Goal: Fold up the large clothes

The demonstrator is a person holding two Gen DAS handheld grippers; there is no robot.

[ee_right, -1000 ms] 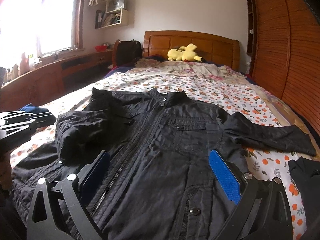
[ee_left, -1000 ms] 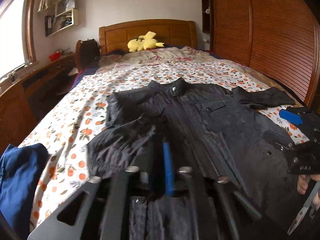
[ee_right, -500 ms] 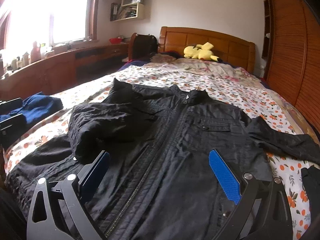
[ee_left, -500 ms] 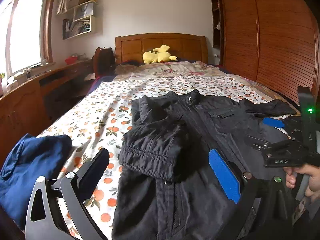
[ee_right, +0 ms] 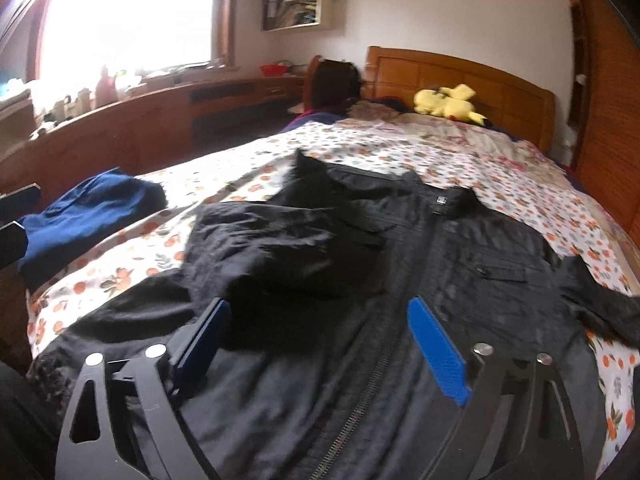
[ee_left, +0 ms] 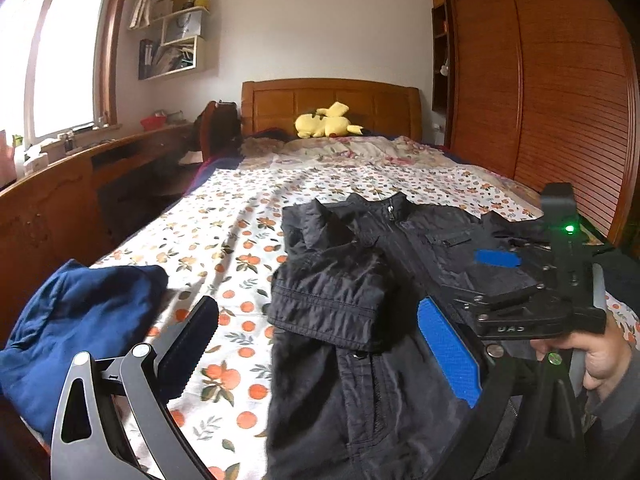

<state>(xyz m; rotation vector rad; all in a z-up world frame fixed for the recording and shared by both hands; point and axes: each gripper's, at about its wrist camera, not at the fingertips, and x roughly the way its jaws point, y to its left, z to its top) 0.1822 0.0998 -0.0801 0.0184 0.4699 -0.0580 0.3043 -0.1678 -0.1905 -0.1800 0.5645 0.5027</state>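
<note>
black jacket (ee_left: 400, 280) lies zipped and face up on the floral bedspread (ee_left: 240, 216), one sleeve (ee_left: 328, 300) folded in over the chest at nine o'clock of the zip; left gripper (ee_left: 320, 344) hangs over the hem, fingers wide apart, nothing between them; right gripper (ee_right: 316, 340) is over the jacket front, jaws apart and just been narrowing, empty; blue garment (ee_left: 76, 320) at nine o'clock.

The left gripper (ee_left: 320, 344) pointed forward and downward, its jaws spread wide with nothing clamped between them. The right gripper (ee_right: 316, 336) had just been closing its jaws a little — still apart, gripping nothing. At the left view's lower right, a hand (ee_left: 600, 356) held it.
</note>
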